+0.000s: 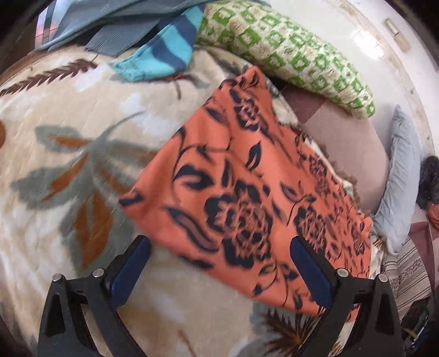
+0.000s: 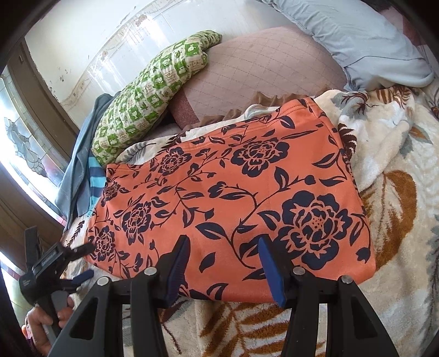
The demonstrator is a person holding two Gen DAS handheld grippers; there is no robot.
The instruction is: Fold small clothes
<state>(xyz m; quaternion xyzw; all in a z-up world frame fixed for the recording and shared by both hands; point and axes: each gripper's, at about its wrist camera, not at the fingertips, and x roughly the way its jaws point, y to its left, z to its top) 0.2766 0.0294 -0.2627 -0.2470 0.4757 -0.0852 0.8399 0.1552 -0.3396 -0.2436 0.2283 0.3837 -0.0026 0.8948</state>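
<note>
An orange cloth with dark navy flowers (image 1: 247, 197) lies folded flat on a beige leaf-patterned blanket (image 1: 68, 153). It also shows in the right wrist view (image 2: 233, 203). My left gripper (image 1: 219, 244) is open over the cloth's near edge, holding nothing. It shows from the side in the right wrist view (image 2: 82, 261) at the cloth's left corner. My right gripper (image 2: 223, 241) is open just above the cloth's near edge, holding nothing.
A green-checked pillow (image 2: 148, 96) and a pink cushion (image 2: 260, 74) lie behind the cloth. A grey-blue pillow (image 2: 356, 38) is at the back right. A blue-striped garment (image 1: 167, 49) and grey clothes (image 1: 109, 24) lie piled at the blanket's far left.
</note>
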